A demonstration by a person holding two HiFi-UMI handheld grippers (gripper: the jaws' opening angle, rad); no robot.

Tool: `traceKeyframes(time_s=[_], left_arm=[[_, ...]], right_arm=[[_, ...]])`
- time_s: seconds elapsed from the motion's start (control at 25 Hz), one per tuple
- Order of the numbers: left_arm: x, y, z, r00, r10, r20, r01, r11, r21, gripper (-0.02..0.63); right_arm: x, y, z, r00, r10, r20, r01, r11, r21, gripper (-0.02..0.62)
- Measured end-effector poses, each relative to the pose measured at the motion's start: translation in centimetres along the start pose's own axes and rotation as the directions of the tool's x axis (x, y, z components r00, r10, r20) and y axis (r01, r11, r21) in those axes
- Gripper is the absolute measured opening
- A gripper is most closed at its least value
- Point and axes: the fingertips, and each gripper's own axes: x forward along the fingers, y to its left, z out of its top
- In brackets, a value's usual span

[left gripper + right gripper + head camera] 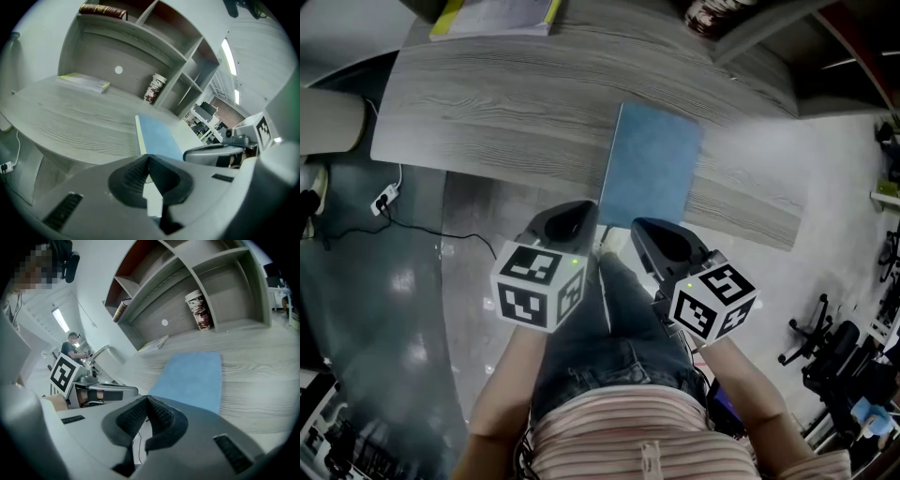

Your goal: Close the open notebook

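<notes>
At lower left of the head view we hold the left gripper (569, 217) pulled in close to the body, short of the tabletop (506, 122). Its own view shows the jaws pressed together at the tips with nothing between them.

At the centre of the frame lies the notebook (652, 164). It is flat on the tabletop with its plain blue cover up and no pages showing, and its near end seems to reach slightly over the front edge. We judge it already closed, so the task's one real step looks finished (what is in hand now is only drawing clear).

At lower right, the right gripper (664, 240) sits just beside the left one, also near the body and apart from the notebook. Its jaws are fully together and empty.

Next, we think little is called for. Keep both grippers off the cover so it is not nudged further over the edge. If the cover springs up, press it down lightly with a closed tip near the spine
</notes>
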Motion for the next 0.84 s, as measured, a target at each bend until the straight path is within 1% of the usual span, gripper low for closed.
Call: traceKeyframes(time_s=[0.36,0.56,0.84], left_arm=[[0.0,-2.4,0.7,0.999,-0.036,-0.005,0.036,0.998,0.051,0.012],[-0.4,-3.8,1.5,0.998,-0.055,0.0,0.055,0.995,0.089,0.012],[-1.0,-6.2,3.1,0.997,-0.08,0.024,0.077,0.991,0.112,0.012]], right_arm=[[-2.3,-1.0,0.8,0.995,-0.052,0.084,0.051,0.998,0.022,0.008],[-3.9,-1.4,1.6,0.987,-0.085,0.138,0.081,0.996,0.036,0.008],[-7.0,-2.9,2.1,0.973,-0.138,0.187,0.124,0.988,0.087,0.008]])
